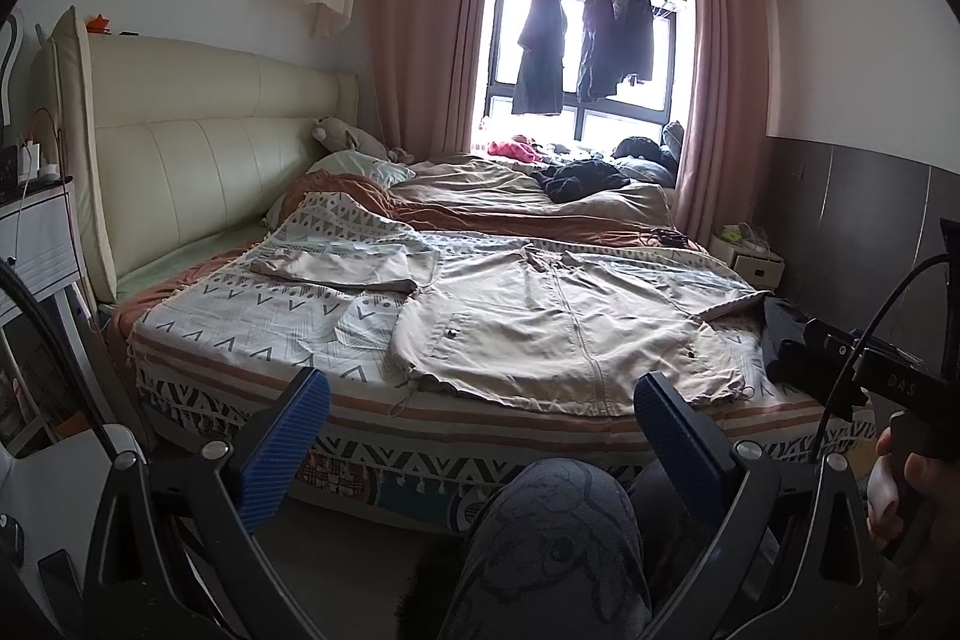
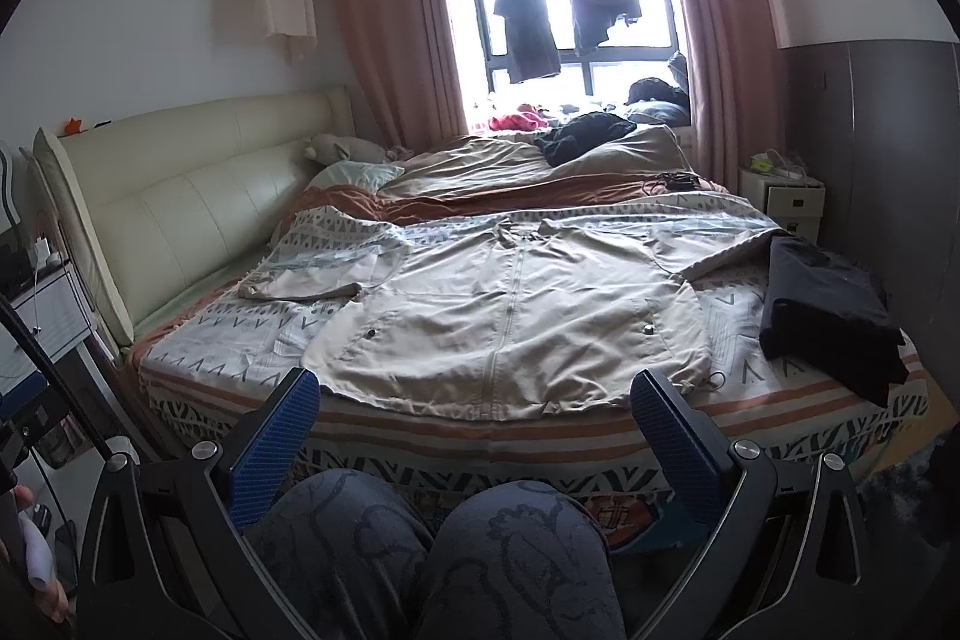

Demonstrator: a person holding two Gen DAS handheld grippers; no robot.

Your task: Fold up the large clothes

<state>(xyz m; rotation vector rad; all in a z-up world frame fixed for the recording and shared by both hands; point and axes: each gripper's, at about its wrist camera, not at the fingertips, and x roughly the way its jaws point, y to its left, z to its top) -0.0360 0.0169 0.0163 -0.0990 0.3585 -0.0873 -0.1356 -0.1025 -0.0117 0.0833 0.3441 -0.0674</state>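
Observation:
A large beige zip-front jacket (image 1: 558, 322) lies spread flat, front up, on the patterned bedspread, sleeves stretched out to both sides; it also shows in the right wrist view (image 2: 510, 304). My left gripper (image 1: 480, 400) is open and empty, held back from the bed's near edge, short of the jacket's hem. My right gripper (image 2: 477, 397) is open and empty too, likewise off the bed in front of the hem. The right gripper's body (image 1: 840, 358) shows at the right of the left wrist view.
A folded dark garment (image 2: 828, 304) lies on the bed's right end. A crumpled duvet (image 2: 516, 172) with dark clothes lies behind the jacket. A cream headboard (image 1: 198, 160) stands left, a bedside cabinet (image 2: 786, 202) at the far right. The person's knees (image 2: 432, 556) are below the grippers.

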